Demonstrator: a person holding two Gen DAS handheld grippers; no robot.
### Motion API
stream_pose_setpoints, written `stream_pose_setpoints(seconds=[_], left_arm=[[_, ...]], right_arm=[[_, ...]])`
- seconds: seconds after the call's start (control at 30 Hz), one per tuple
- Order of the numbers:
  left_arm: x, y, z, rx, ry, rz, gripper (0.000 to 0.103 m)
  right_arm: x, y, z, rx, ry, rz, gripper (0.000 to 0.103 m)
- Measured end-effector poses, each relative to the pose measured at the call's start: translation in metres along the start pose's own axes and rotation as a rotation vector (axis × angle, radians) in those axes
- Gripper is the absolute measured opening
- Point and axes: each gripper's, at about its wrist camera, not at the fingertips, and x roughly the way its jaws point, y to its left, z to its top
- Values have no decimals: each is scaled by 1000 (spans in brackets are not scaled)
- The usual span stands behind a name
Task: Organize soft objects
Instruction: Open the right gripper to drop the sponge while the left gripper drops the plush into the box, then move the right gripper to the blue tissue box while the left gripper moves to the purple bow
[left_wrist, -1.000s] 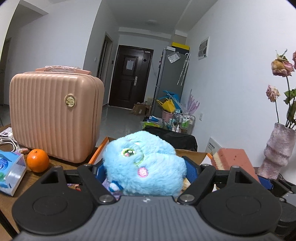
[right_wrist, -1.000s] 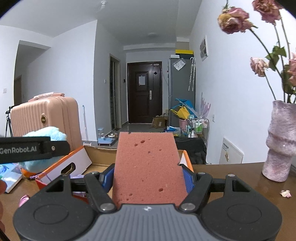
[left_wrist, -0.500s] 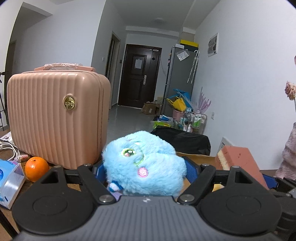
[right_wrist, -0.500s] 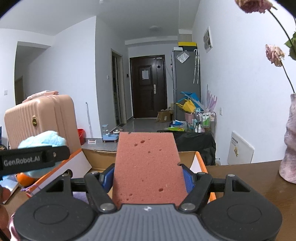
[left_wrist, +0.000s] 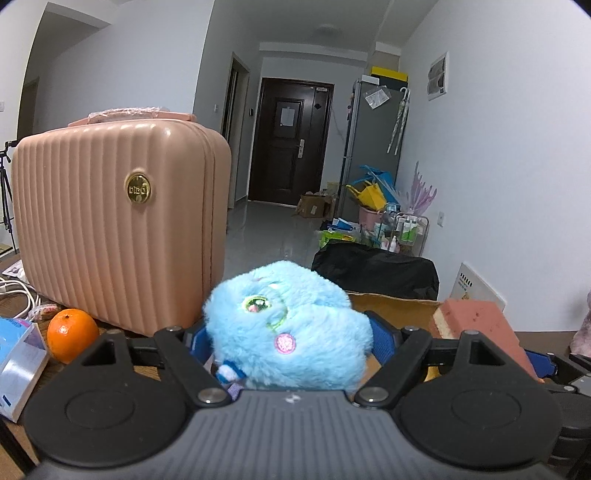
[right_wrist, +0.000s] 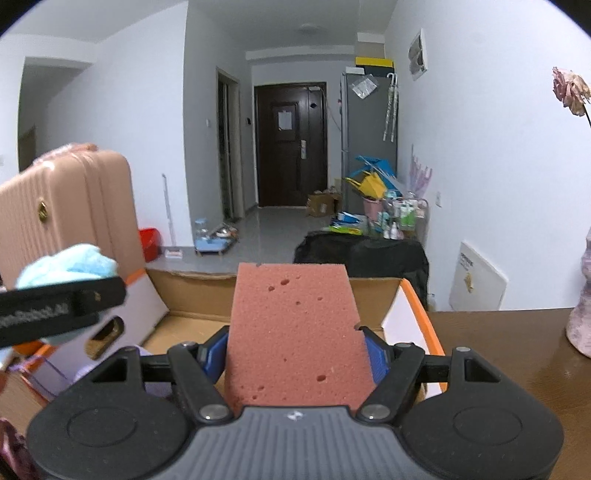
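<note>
A: Left wrist view, status?
B: The left gripper (left_wrist: 288, 343) is clamping the fluffy light-blue plush toy (left_wrist: 286, 332), its jaws having just been opening slightly, beside the ribbed pink hard-shell suitcase (left_wrist: 118, 225).
A: Right wrist view?
B: The right gripper (right_wrist: 295, 350) is clamping the porous pink rectangular sponge (right_wrist: 295, 332) above the open cardboard box (right_wrist: 192, 291).

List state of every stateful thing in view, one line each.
left hand-held gripper: jaws just opened a little, blue plush toy between the pads
right hand-held gripper: shut on pink sponge
cardboard box: open, flaps up
pink suitcase: closed, upright
front door: closed
</note>
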Motion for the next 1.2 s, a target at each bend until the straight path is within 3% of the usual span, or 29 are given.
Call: stream_pose_setpoints(seconds=[0.07,0.3,0.8,1.2], left_arm=[[0,1,-2,-1,2,12,96],[-2,3,-3,-8,-8,48,103],[-9,6,-1,-23,-9,58,103],[-41,8,-7,-8,-38,41,103]], right_arm=[[3,-3,-1,9,20,-17,79],[1,-16,-1,71,37,-43,98],[-24,-18,-6,37,-4,-74,98],[-61,-23,-18,49,-46,-66,98]])
